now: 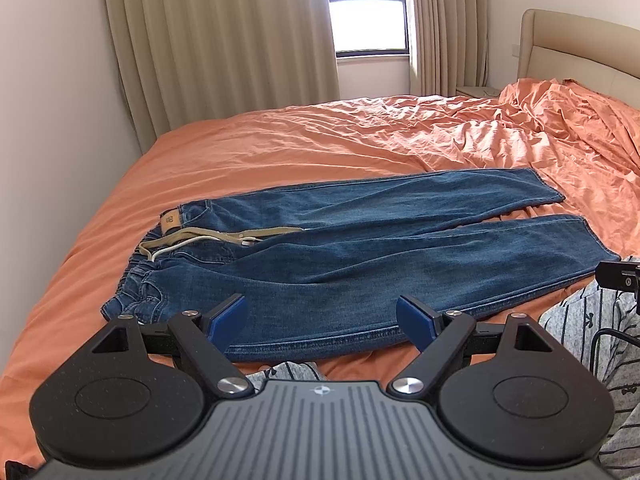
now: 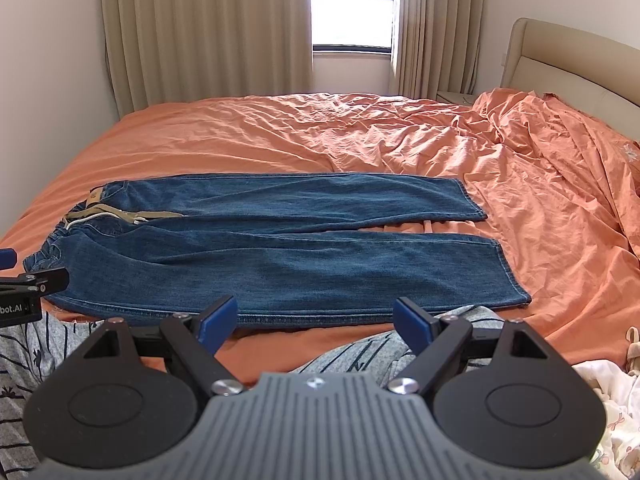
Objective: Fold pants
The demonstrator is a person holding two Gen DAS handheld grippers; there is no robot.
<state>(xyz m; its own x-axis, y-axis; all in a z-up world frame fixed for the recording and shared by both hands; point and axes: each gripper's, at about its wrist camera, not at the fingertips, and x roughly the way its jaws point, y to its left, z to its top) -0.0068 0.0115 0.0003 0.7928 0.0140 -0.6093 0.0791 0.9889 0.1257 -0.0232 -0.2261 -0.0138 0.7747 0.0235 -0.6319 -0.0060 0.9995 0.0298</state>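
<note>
A pair of blue jeans (image 1: 360, 252) lies flat on the orange bed, waistband with a beige drawstring at the left, both legs stretched to the right and slightly apart. It also shows in the right wrist view (image 2: 280, 248). My left gripper (image 1: 322, 314) is open and empty, just above the near edge of the jeans by the hip. My right gripper (image 2: 316, 316) is open and empty, near the front edge of the nearer leg. The left gripper's tip shows at the left edge of the right wrist view (image 2: 24, 280).
The orange bedsheet (image 2: 400, 136) is rumpled toward the beige headboard (image 2: 568, 64) at the right. Grey striped clothing (image 2: 360, 354) lies at the bed's near edge. A white patterned cloth (image 2: 612, 400) sits at the lower right. Curtains and a window stand behind the bed.
</note>
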